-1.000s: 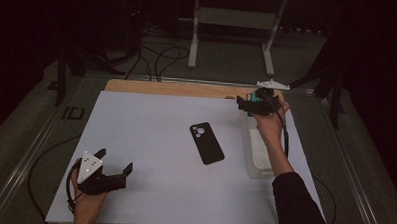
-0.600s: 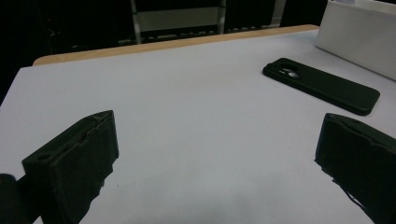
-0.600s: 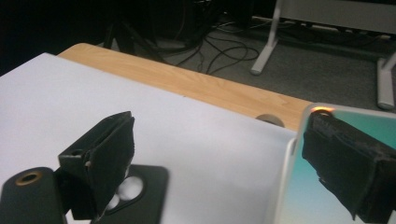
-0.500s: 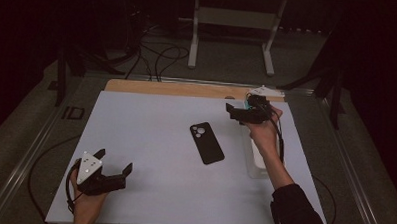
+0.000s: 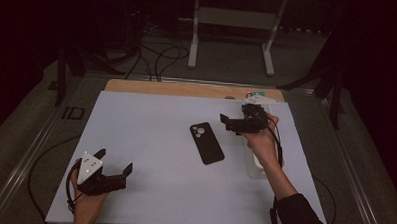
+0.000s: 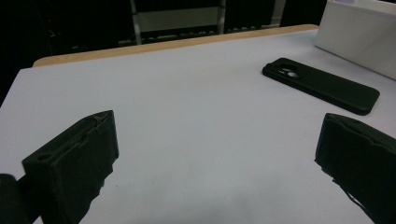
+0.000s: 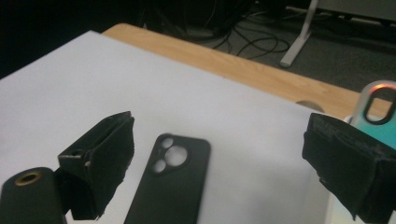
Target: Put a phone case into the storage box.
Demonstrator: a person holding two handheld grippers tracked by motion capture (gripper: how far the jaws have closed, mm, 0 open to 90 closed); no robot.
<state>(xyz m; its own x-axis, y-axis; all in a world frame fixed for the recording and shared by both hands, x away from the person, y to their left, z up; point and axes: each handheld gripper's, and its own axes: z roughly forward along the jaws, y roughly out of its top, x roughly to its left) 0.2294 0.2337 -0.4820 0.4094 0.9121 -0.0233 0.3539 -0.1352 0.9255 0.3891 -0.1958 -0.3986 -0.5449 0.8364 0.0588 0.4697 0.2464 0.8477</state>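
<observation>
Matte black rubbery phone case (image 5: 207,143): plain black, paler grey inside the camera cut-outs. Tabletop (image 5: 151,125) covered in a plain white sheet; bare tan wooden strip (image 5: 187,88) along the far edge. Pale translucent plastic tray (image 5: 257,166) by the right edge. Teal phone case with grey rim (image 7: 379,116). Left gripper (image 5: 115,165): black with light grey plate. Right gripper (image 5: 226,122): black; jaws black.

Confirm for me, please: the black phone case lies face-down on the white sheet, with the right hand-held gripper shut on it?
Not quite. The right hand-held gripper is open and apart from the black phone case, as the high view shows. The case does lie on the white sheet.
</observation>
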